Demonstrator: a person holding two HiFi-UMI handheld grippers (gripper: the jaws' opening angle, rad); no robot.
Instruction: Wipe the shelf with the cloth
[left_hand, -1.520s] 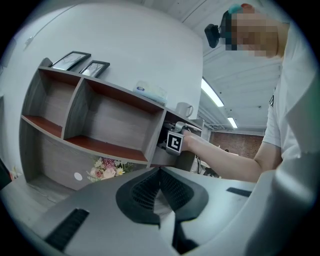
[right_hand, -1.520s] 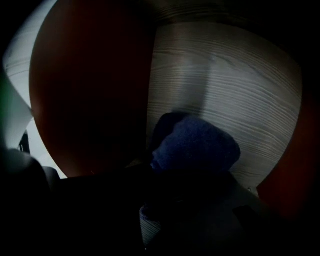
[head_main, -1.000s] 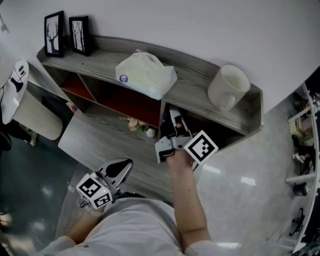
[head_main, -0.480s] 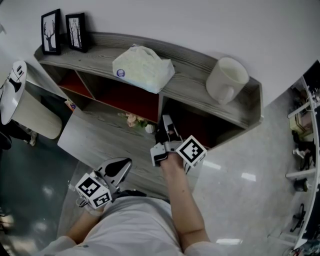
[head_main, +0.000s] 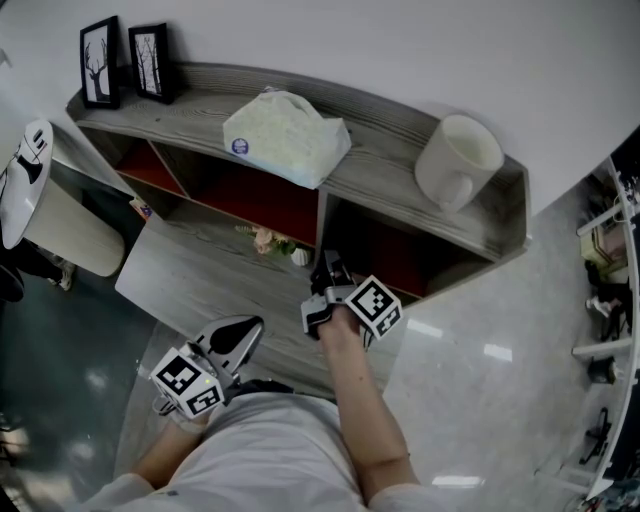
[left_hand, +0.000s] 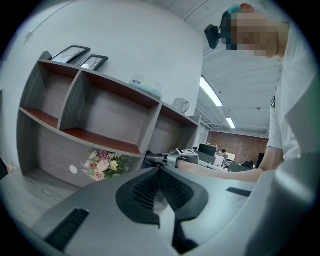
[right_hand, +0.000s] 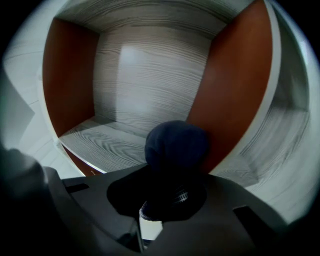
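Compared with a second ago, the right gripper (head_main: 329, 268) is seen lowered before the right compartment of the shelf (head_main: 380, 170). Only in the right gripper view is the dark cloth (right_hand: 176, 145) shown, clamped between its jaws. The left gripper (head_main: 243, 338) is held closed and empty, near left.

On shelf (head_main: 385, 168) top, L to R: 2 frames (head_main: 101, 62), tissue pack (head_main: 287, 135), mug (head_main: 457, 160); flowers (head_main: 265, 241) at its foot.

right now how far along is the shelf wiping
Done: the dark cloth is pinched in the right gripper. In hand: it faces an open compartment of the shelf. Left: the wiping itself; no contact shows. The left gripper is shut and empty.
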